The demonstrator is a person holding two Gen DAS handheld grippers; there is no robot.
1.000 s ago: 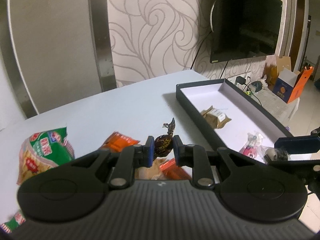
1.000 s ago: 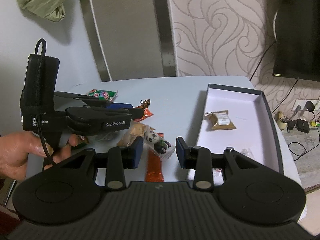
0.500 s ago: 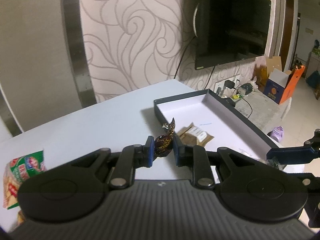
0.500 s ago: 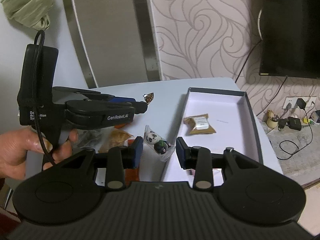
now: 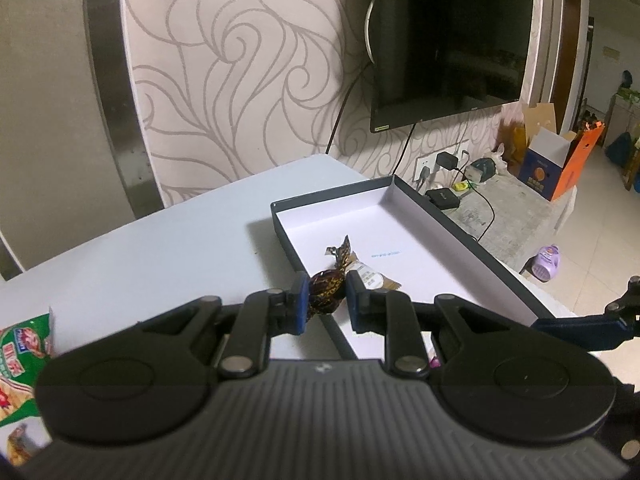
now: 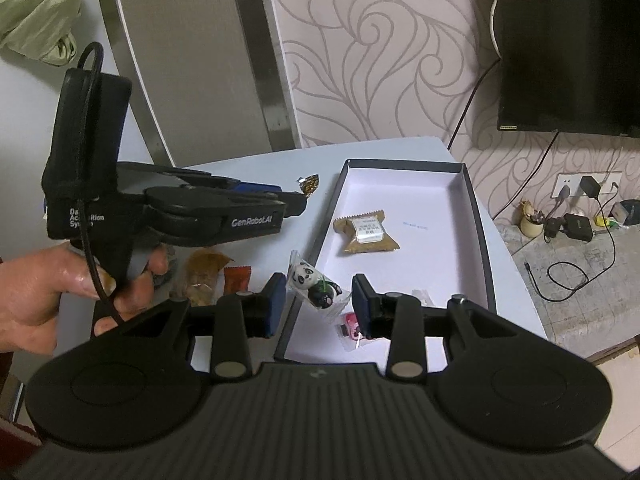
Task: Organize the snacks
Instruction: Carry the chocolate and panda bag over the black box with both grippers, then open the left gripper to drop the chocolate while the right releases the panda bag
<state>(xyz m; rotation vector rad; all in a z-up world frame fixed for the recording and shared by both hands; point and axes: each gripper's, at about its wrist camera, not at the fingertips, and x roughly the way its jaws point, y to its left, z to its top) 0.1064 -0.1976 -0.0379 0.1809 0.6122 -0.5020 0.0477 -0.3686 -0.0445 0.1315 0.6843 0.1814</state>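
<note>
My left gripper [image 5: 324, 304] is shut on a brown and gold twisted candy [image 5: 326, 294], held just above the near left wall of the dark box [image 5: 286, 236] with a white floor. A brown packet [image 5: 372, 278] lies inside, right behind the candy. In the right wrist view my right gripper [image 6: 318, 306] is shut on a panda candy [image 6: 316, 286] in a clear wrapper, above the box's left wall [image 6: 320, 240]. A hand holds the left gripper [image 6: 296, 200] at the left, its candy [image 6: 308, 184] at the tip.
A pink sweet [image 6: 352, 324] lies in the box's near corner beside the brown packet [image 6: 366, 232]. A tan packet [image 6: 204, 276] and an orange one [image 6: 236, 280] lie on the white table left of the box. A green snack bag [image 5: 20, 344] is at the far left.
Both grippers have carried their candies to the right, from above the loose snacks to the box's left wall. The grips have not changed.
</note>
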